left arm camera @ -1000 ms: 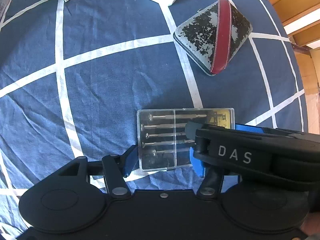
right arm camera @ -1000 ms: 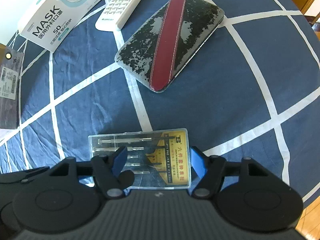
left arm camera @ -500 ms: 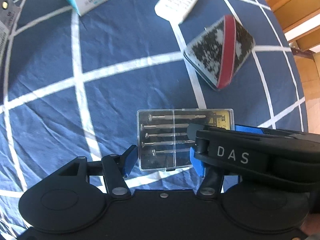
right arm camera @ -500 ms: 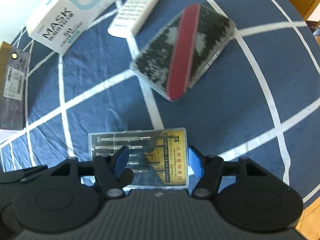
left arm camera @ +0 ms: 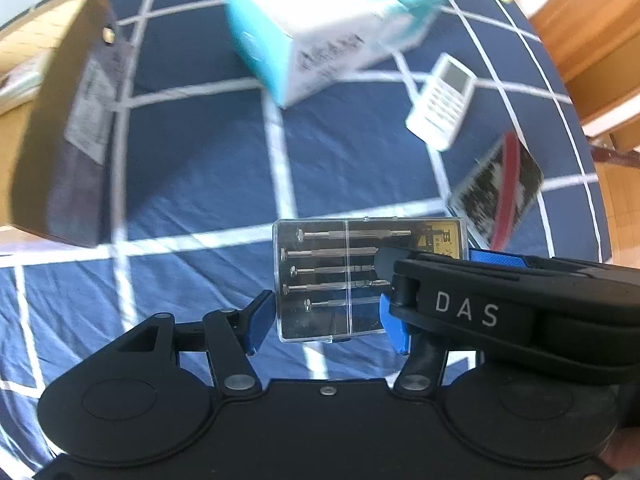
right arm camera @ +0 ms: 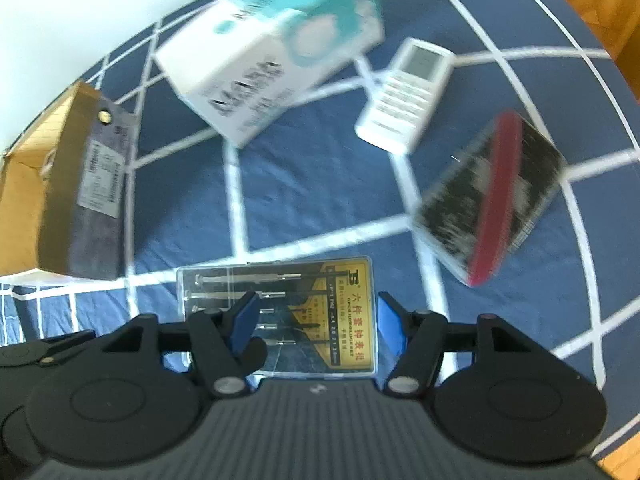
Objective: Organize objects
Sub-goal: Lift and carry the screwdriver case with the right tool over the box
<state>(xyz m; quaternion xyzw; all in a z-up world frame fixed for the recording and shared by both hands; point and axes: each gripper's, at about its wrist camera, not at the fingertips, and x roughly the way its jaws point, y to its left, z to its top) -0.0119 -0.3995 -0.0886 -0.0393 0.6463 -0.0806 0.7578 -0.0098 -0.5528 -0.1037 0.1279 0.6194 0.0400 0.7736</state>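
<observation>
1. The clear plastic screwdriver case (left arm camera: 370,280) sits between both pairs of fingers at once, with the blue checked cloth (left arm camera: 200,168) blurred behind it. Whether it is lifted clear of the cloth or only close above it cannot be told for sure.
2. Its long axis runs left to right across both views. The bare screwdriver end lies to the left and the yellow label end (right arm camera: 351,316) to the right.
3. The left gripper (left arm camera: 326,320) has its blue fingers (left arm camera: 262,320) closed against the left half of the case, one on the short end and one near the middle.
4. The right gripper (right arm camera: 316,328) has its fingers (right arm camera: 390,322) closed on the label half, one pad on the right edge and the other over the top of the case.
5. Both hands are equally near, since each holds one half. Any coming move turns on the two travelling together along that shared long axis, or on one letting go first.
6. Ahead to the left stands an open cardboard box (right arm camera: 48,200), the likely place to put it, in my judgement.
7. Further out lie a white and teal mask box (right arm camera: 272,56), a white remote (right arm camera: 404,96) and a black pouch with a red stripe (right arm camera: 490,200) to the right.
</observation>
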